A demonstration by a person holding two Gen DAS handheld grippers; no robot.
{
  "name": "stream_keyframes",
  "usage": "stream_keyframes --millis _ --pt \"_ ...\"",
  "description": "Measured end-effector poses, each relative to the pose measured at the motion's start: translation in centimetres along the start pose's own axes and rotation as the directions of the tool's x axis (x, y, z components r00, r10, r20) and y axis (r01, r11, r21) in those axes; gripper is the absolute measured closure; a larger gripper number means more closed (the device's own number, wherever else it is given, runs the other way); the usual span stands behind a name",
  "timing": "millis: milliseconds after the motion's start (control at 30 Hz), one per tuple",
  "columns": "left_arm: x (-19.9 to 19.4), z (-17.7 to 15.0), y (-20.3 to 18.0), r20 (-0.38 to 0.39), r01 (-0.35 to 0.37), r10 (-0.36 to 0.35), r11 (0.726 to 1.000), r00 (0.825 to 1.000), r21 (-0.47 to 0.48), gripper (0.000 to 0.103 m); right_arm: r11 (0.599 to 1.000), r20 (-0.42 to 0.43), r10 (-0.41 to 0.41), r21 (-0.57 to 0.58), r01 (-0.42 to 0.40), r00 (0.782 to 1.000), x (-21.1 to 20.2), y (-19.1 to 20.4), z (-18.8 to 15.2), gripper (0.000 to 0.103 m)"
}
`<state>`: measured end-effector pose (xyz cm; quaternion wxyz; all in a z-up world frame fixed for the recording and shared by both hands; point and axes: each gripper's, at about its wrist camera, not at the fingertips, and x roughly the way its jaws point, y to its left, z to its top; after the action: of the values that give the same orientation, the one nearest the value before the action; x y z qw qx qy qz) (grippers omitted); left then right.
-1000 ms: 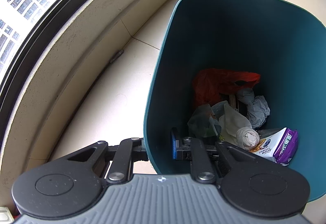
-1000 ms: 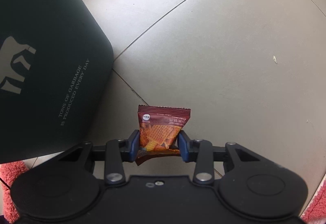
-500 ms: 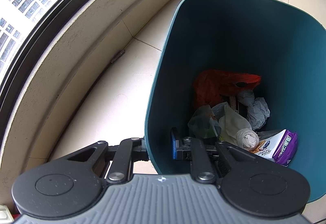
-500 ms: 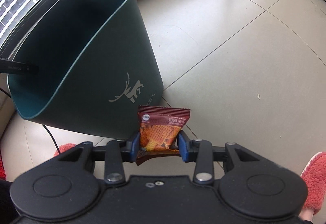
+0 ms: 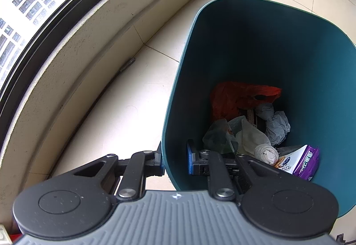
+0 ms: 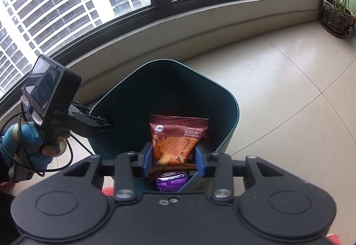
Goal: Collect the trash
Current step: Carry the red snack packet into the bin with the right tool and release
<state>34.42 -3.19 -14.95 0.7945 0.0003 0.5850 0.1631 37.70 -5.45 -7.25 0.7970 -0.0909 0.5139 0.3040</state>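
— While the right gripper (image 6: 174, 159) hangs over the bin (image 6: 231, 131), what sits between its pads?
— A snack packet (image 6: 178, 140), pinched upright above the opening.
— And the left gripper (image 5: 174, 159)?
— Clamped on the bin's near-left rim, crumpled wrappers (image 5: 255, 133) inside.

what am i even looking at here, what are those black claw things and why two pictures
Each picture comes from a camera on a hand-held two-finger gripper, looking along its fingers. There is no robot; a person holds one in each hand. In the left view, the left gripper is clamped shut on the rim of a teal trash bin, which already holds a red plastic bag, crumpled tissue and a purple packet. In the right view, the right gripper grips a snack packet over the bin. The gloved hand holds the left gripper.
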Motion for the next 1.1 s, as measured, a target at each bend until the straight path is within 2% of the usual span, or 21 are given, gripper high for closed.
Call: stream_keyframes --millis 333,500,633,767,867,1100 --pt "-0.6 0.1 0.9 0.005 0.026 -0.026 1.0 1.0 -0.007 0.086 0.999 -0.167 -0.046 -0.006 0.046 0.985 9.1 1.3 1.8 0.066" --pt "-0.7 0.1 1.1 0.006 0.033 -0.033 0.999 0.999 -0.009 0.086 0.996 -0.247 -0.09 -0.036 0.084 0.965 12.1 1.2 1.5 0.066" --pt "-0.6 0.1 1.3 0.004 0.039 -0.039 0.999 0.999 -0.01 0.086 0.996 -0.299 -0.082 0.013 0.09 0.951 13.9 1.0 1.1 0.064" --pt "-0.6 0.1 1.3 0.007 0.04 -0.04 0.999 0.999 -0.006 0.086 0.996 -0.293 -0.081 0.021 0.091 0.953 13.5 1.3 1.3 0.061" --pt "-0.6 0.1 1.2 0.005 0.04 -0.04 0.999 0.999 -0.005 0.086 0.996 -0.269 -0.081 0.02 0.09 0.96 12.9 1.4 1.4 0.05" --pt "-1.7 -0.2 0.9 0.044 0.024 -0.024 1.0 0.999 0.01 0.086 0.998 -0.184 -0.048 0.031 0.055 0.982 9.4 1.6 0.8 0.048"
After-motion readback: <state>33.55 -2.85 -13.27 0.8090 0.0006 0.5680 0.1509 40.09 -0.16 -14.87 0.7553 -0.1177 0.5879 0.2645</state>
